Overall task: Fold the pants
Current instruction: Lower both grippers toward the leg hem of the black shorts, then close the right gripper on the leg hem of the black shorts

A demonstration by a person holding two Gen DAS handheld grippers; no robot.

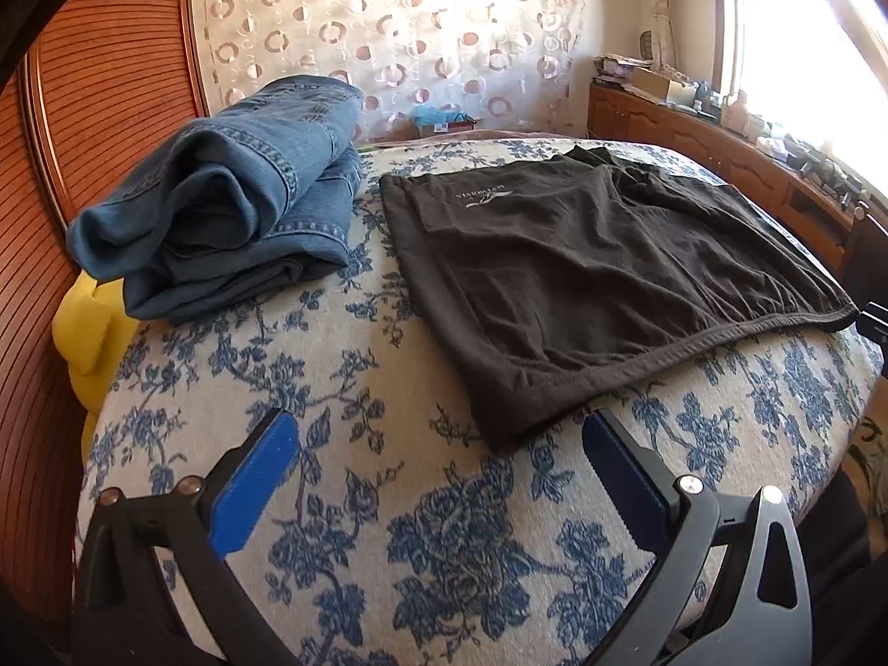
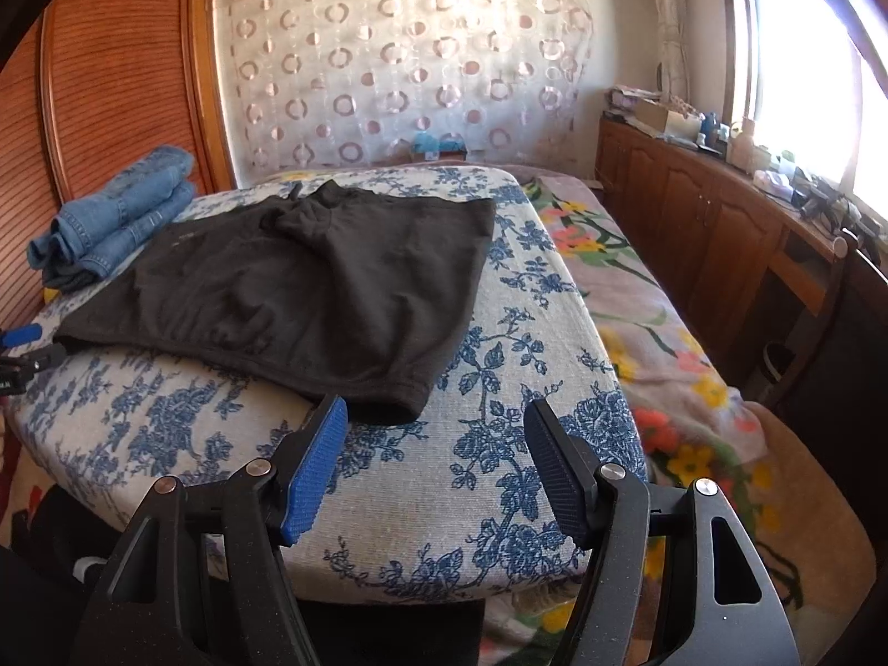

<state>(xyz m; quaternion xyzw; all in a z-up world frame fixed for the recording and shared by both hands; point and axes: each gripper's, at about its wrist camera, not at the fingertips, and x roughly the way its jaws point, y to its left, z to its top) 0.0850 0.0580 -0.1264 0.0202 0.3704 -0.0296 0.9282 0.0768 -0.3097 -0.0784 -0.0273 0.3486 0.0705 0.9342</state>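
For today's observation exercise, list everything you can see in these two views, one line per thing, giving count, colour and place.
Pants: one, black, spread flat on the cushion, partly folded.
Jeans: one pile, blue, folded, left of the pants by the wooden panel.
Cushion: one, white with blue flowers, under both garments.
Blanket: one, pink with bright flowers, right of the cushion.
Curtain: one, sheer with ring pattern, on the back wall.
Cabinet: one, brown wood, cluttered top, under the window.
Yellow thing: one, beside the jeans, unclear what.
Left gripper: black with blue pads, open, near the pants' corner.
Right gripper: same, open, near the other corner.
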